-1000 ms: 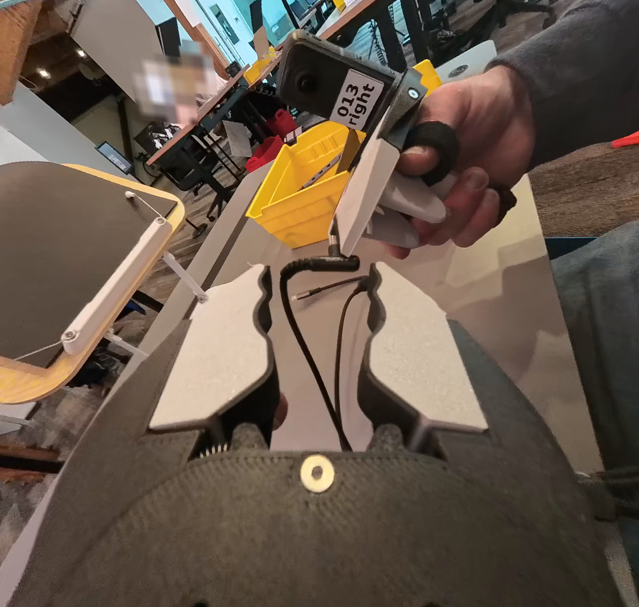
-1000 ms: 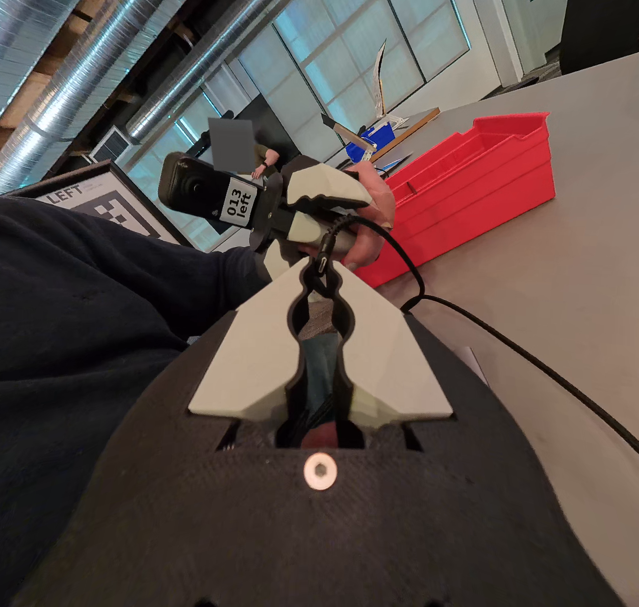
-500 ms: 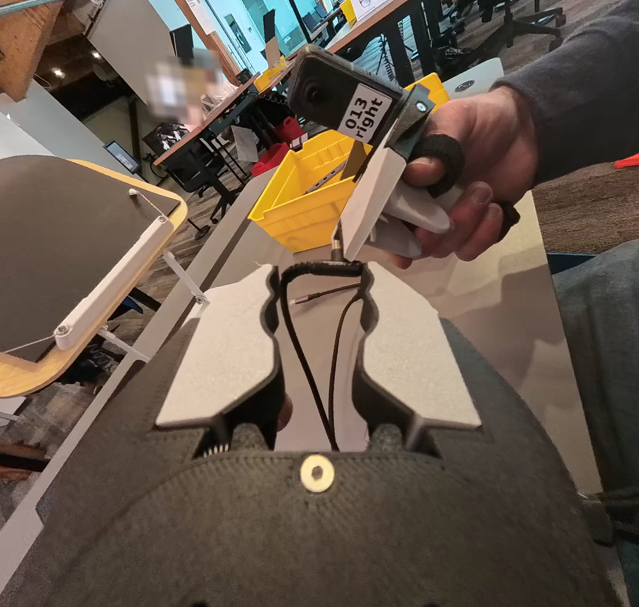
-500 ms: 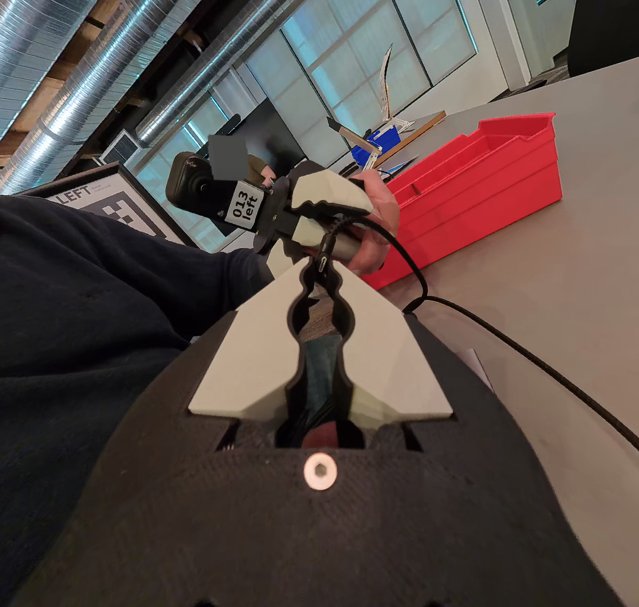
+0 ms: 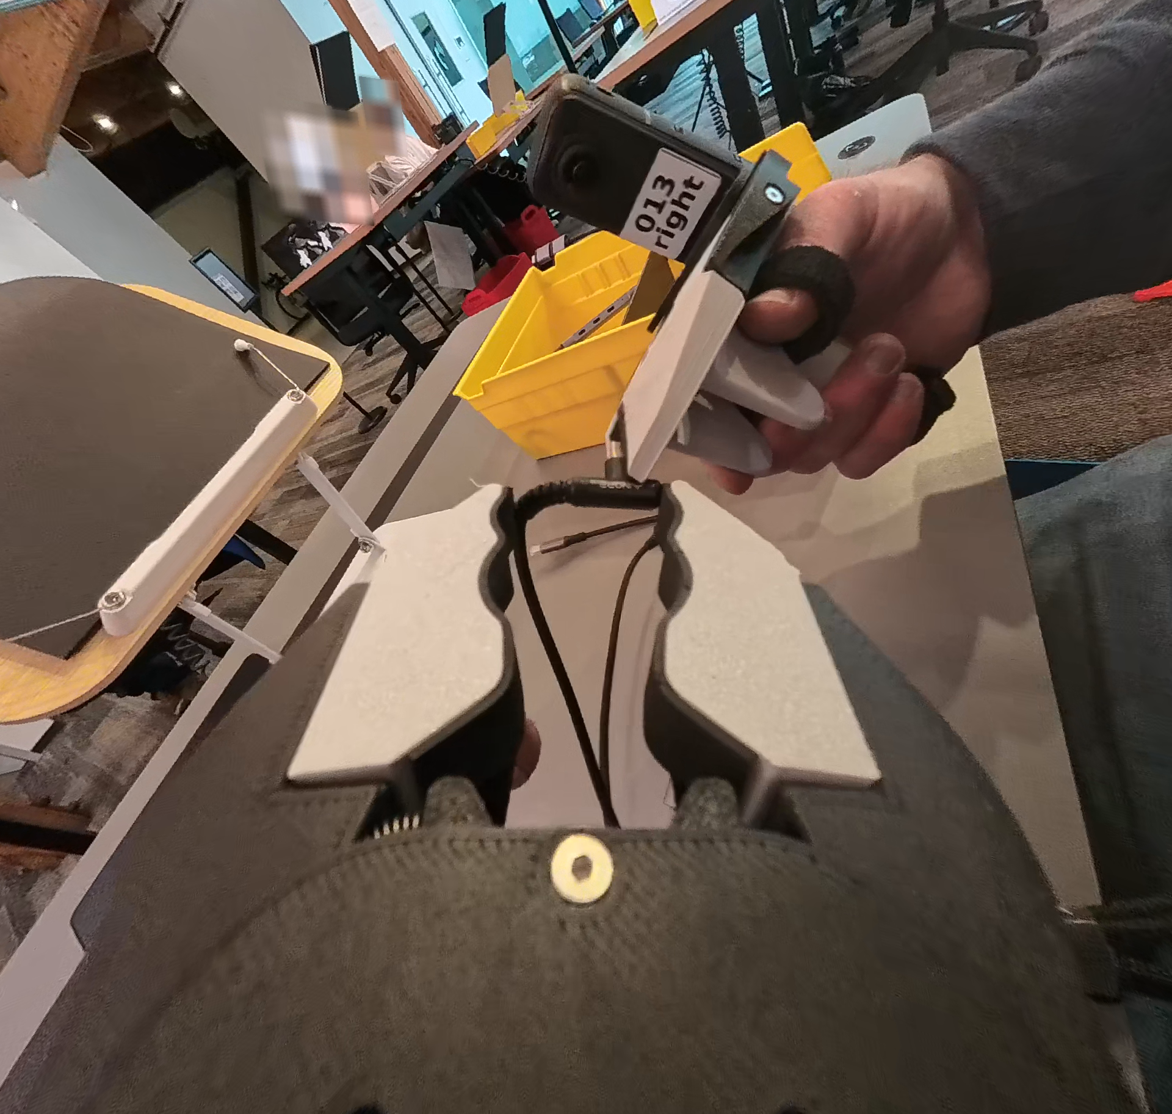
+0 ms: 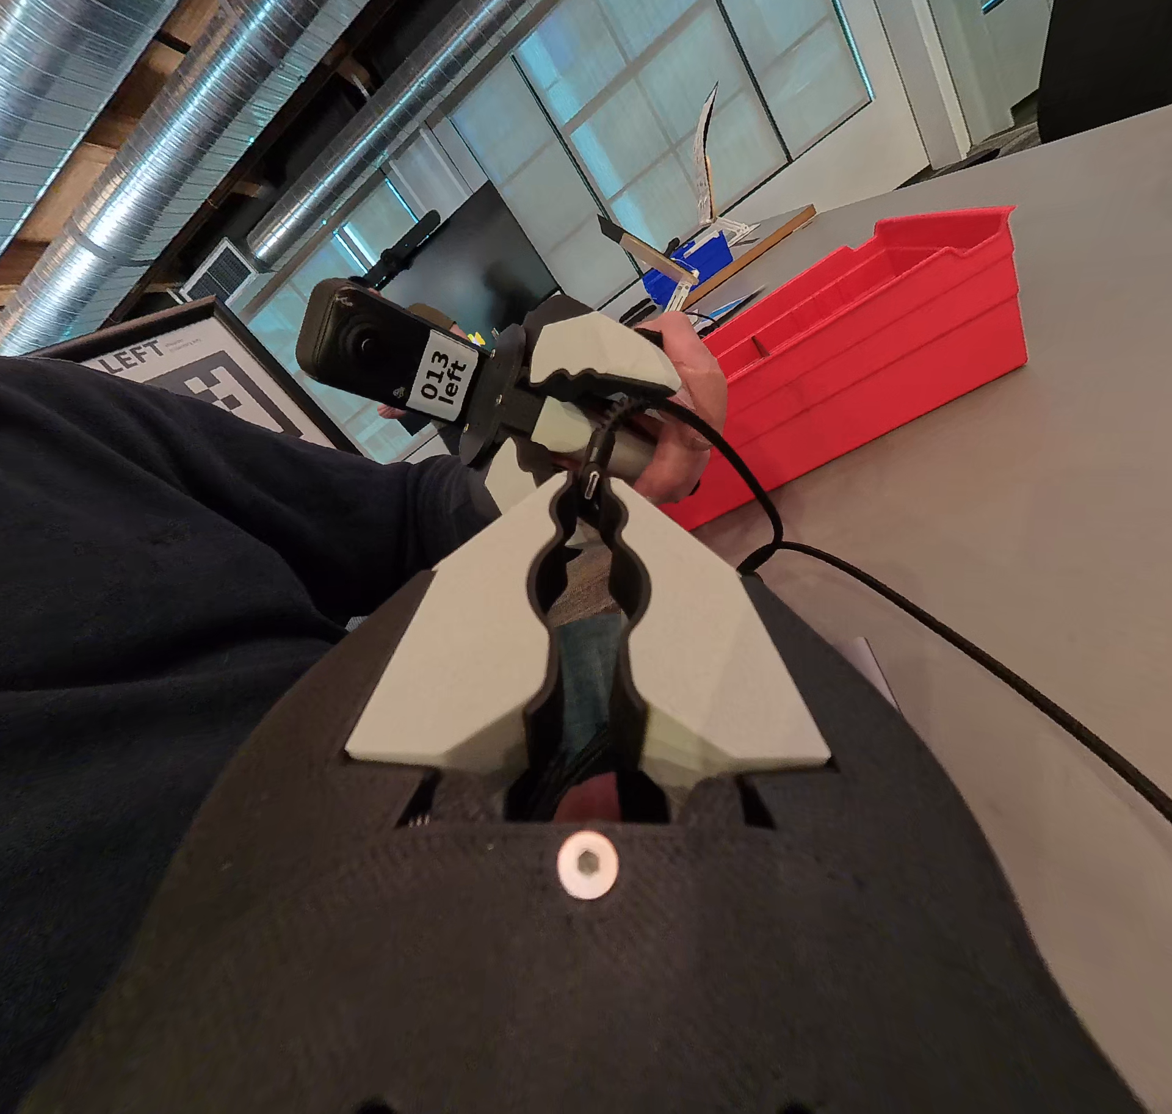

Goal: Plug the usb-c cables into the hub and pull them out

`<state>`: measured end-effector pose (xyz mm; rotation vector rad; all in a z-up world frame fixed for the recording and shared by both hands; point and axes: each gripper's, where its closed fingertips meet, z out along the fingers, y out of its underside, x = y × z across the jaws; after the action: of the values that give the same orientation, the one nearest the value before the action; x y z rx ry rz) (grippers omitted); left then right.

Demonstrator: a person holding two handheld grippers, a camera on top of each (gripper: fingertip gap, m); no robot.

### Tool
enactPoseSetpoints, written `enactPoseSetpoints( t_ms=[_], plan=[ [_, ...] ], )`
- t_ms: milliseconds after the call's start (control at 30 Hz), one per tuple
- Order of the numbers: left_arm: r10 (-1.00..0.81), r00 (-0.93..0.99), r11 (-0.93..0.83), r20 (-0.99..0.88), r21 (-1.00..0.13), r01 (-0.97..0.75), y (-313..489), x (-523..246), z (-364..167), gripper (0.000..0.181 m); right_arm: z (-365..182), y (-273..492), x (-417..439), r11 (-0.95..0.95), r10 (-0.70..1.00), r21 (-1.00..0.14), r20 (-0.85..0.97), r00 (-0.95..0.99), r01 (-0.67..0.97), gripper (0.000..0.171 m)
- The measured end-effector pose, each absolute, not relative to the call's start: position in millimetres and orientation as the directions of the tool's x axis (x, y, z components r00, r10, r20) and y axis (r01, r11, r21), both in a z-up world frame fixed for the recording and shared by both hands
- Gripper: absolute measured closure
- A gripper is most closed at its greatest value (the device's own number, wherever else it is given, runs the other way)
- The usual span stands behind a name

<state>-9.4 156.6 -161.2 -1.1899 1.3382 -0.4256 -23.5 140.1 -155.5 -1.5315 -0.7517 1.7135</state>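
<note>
My right gripper (image 6: 586, 495) is shut on the metal end of a black right-angle usb-c plug (image 6: 593, 480) and holds it above the grey table (image 6: 983, 513). In the left wrist view, the right gripper (image 5: 625, 459) pinches the plug (image 5: 590, 486) from above. My left gripper (image 5: 586, 500) is open, and the plug's body spans the gap between its fingertips; I cannot tell if it touches them. The plug's black cable (image 5: 552, 627) runs back between the left fingers. A second thin cable (image 5: 593, 537) lies on the table. A silver hub (image 5: 596, 326) lies in the yellow bin.
The yellow bin (image 5: 539, 392) stands just beyond both grippers. A red bin (image 6: 888, 348) stands on the table behind the left gripper. A wood-edged black panel (image 5: 127, 449) stands off the table's left edge. The person's leg (image 5: 1103, 639) is at the right. My two grippers' fingertips are within a few centimetres of each other.
My left gripper has moved forward, so the plug body now sits between its fingertips instead of beyond them. The right gripper has kept its grip on the plug.
</note>
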Motion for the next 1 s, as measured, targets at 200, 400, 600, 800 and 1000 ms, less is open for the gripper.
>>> enactPoseSetpoints(
  t_ms=[200,400,600,800,1000],
  plan=[
    [-0.821,0.259,0.406,-0.508,-0.84,-0.36,154.9,-8.8,-159.9,0.138,-157.0,139.1,-25.4,-0.582,0.813,-0.805,-0.581,-0.049,-0.118,0.168],
    [-0.815,0.252,0.42,-0.522,-0.832,-0.362,154.1,-8.8,-159.3,0.138,-156.4,139.0,-25.3,-0.593,0.805,-0.796,-0.591,-0.061,-0.121,0.167],
    [-0.812,0.242,0.432,-0.531,-0.826,-0.362,152.7,-8.6,-157.8,0.138,-155.3,137.9,-25.4,-0.594,0.804,-0.796,-0.59,-0.065,-0.117,0.168],
    [-0.803,0.221,0.458,-0.553,-0.81,-0.366,149.7,-8.3,-156.5,0.138,-154.5,134.8,-25.2,-0.59,0.807,-0.8,-0.585,-0.079,-0.107,0.168],
    [-0.799,0.211,0.467,-0.562,-0.803,-0.369,148.7,-8.5,-156.2,0.138,-154.2,133.5,-25.3,-0.586,0.81,-0.804,-0.581,-0.08,-0.102,0.168]
  ],
)
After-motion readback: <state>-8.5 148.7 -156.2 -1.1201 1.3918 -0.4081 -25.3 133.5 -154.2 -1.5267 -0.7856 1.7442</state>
